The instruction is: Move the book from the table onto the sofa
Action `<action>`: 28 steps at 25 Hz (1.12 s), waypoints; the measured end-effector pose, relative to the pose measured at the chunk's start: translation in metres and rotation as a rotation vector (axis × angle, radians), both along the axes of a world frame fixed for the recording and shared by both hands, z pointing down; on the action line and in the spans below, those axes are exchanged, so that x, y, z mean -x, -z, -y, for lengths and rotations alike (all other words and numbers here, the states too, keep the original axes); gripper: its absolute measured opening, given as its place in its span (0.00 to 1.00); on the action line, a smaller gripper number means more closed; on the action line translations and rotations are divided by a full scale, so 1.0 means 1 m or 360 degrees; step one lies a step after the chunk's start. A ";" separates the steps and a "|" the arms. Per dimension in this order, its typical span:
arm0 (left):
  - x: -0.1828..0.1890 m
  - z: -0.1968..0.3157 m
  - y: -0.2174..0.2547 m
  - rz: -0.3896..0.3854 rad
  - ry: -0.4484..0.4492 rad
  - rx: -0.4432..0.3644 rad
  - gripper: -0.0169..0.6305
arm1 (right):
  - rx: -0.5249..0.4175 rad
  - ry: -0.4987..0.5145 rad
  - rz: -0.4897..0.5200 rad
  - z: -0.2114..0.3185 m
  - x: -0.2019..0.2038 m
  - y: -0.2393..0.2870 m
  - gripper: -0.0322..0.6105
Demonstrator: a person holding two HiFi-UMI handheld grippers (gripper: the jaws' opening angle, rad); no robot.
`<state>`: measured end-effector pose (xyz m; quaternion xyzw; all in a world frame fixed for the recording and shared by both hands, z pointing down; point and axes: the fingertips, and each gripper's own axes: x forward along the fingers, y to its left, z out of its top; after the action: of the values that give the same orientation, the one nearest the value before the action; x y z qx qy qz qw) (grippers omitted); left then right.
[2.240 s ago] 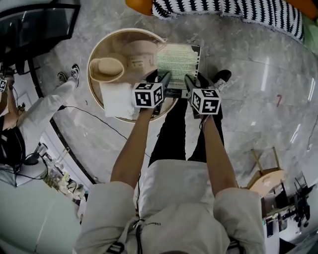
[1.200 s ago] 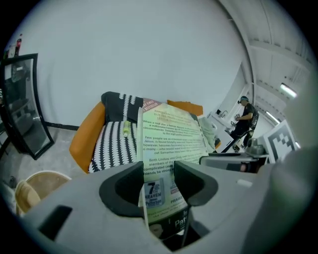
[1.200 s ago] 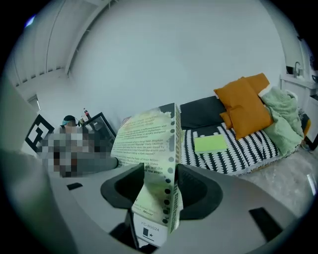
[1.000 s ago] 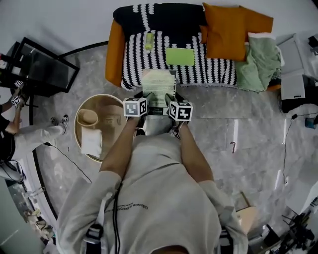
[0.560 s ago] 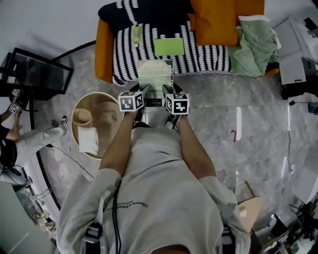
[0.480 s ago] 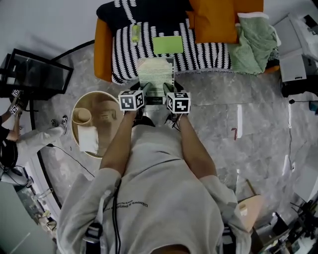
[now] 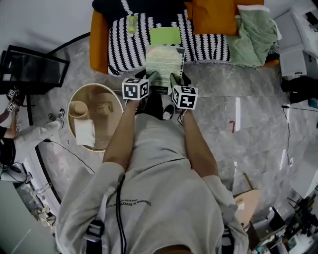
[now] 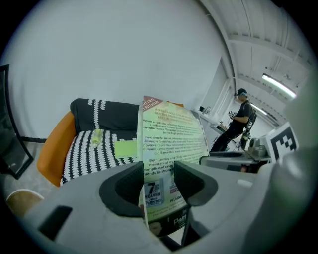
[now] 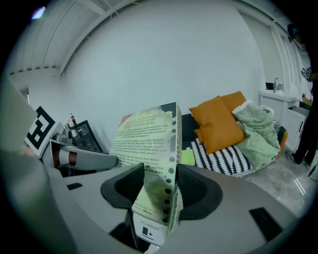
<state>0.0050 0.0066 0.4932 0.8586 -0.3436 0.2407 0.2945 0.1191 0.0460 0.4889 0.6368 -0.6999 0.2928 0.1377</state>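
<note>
The book (image 7: 165, 62), pale green with printed text on its back cover, is held off the floor by both grippers on its near edge. My left gripper (image 7: 151, 79) is shut on its left corner and my right gripper (image 7: 175, 81) on its right corner. The book's far edge reaches over the front of the sofa (image 7: 98, 44), above the black-and-white striped throw (image 7: 126, 49). In the left gripper view the book (image 8: 171, 144) stands upright between the pads of the left gripper (image 8: 158, 181). In the right gripper view its spine (image 9: 171, 163) sits clamped in the right gripper (image 9: 160, 191).
On the sofa seat lie a green pad (image 7: 165, 35) and a small yellow-green item (image 7: 131, 23); an orange cushion (image 7: 214, 15) and a green blanket (image 7: 256, 34) fill its right end. The round wooden table (image 7: 112, 101) with a cup and white cloth stands at left. A black frame (image 7: 30, 69) stands further left.
Both grippers have carried the book forward from the floor in front of the sofa until its far edge is over the sofa seat. The round table has fallen behind at left.
</note>
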 end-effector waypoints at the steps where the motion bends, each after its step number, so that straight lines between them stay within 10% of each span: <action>1: -0.003 0.001 0.000 -0.0001 -0.0002 -0.0004 0.33 | 0.0000 -0.0004 0.0001 0.001 -0.003 0.000 0.38; 28: -0.056 0.143 -0.001 -0.0003 0.0056 0.0069 0.31 | 0.0091 -0.0022 0.0023 0.142 -0.058 -0.006 0.38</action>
<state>0.0612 -0.1366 0.4946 0.8461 -0.3530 0.2421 0.3176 0.1772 -0.0961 0.4951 0.6353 -0.6877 0.3184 0.1487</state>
